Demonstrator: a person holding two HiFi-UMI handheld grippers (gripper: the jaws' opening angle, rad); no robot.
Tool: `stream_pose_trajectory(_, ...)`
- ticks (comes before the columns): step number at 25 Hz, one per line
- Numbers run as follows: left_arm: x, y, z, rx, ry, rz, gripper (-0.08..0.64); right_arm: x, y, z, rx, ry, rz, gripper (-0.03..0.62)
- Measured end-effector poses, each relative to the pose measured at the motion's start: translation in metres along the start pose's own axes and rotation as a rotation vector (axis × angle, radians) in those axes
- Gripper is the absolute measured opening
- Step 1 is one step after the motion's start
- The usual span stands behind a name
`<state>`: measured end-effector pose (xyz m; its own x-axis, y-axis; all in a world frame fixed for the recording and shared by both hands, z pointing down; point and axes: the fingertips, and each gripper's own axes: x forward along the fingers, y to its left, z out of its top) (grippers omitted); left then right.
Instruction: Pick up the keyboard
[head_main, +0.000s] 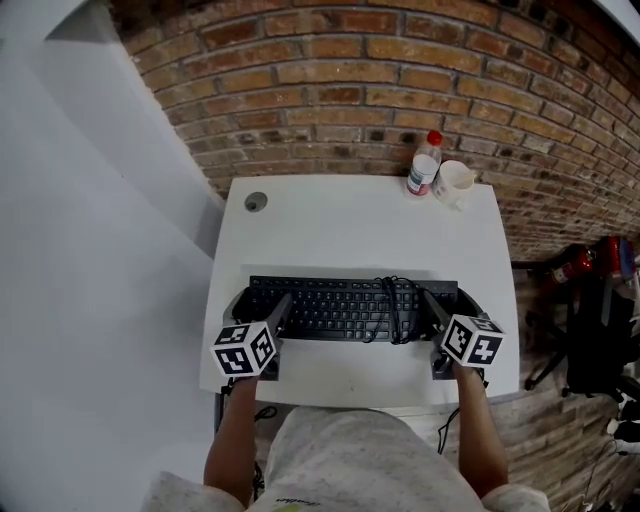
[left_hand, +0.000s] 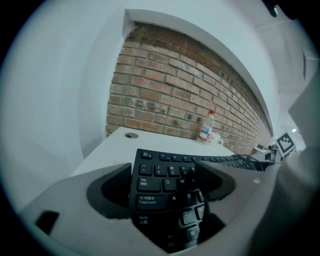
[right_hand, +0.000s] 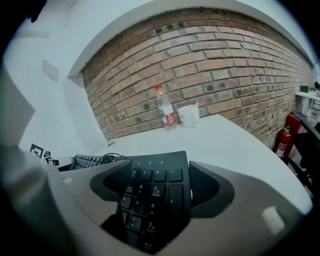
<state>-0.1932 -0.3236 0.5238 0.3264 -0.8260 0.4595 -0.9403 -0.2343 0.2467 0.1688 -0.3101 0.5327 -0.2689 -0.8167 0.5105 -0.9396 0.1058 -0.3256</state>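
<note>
Grey moulded jaws of the left gripper (left_hand: 165, 172) stand wide but are clamped across the depth of the black plastic keyboard (head_main: 340, 305), closing on its Tab and Caps Lock end. The right gripper (right_hand: 157, 172) grips the number-pad end the same way, one jaw on the front edge and one on the back. Taking both ends at once suits a long, thin board: it stays level and cannot swing or droop as it would from a single grip. It looks to be held just clear of the surface, parallel to the near edge, though the gap beneath is hard to judge. Its thin black cable (head_main: 392, 305) lies looped over the keys right of centre, presumably bundled there so it travels with the board instead of dragging. Beyond it the white rectangular table (head_main: 340, 225) is bare up to a round cable hole (head_main: 256, 201) at the far left corner. A clear plastic bottle with a red cap (head_main: 424, 165) and a white cup (head_main: 455, 183) stand at the far right, against the red brick wall (head_main: 350, 80), well out of the lift's way.
</note>
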Motion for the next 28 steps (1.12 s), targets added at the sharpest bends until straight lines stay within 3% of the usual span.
stream_pose_trajectory(16, -0.050, -0.049, 0.123, 0.085, -0.301, -0.025, 0.387, -0.068, 0.029, 0.122, -0.084, -0.290, 0.057, 0.370)
stream_pose_trajectory(28, -0.106, -0.073, 0.179, 0.119, -0.494, -0.054, 0.387, -0.128, 0.060, 0.177, -0.162, -0.481, 0.086, 0.370)
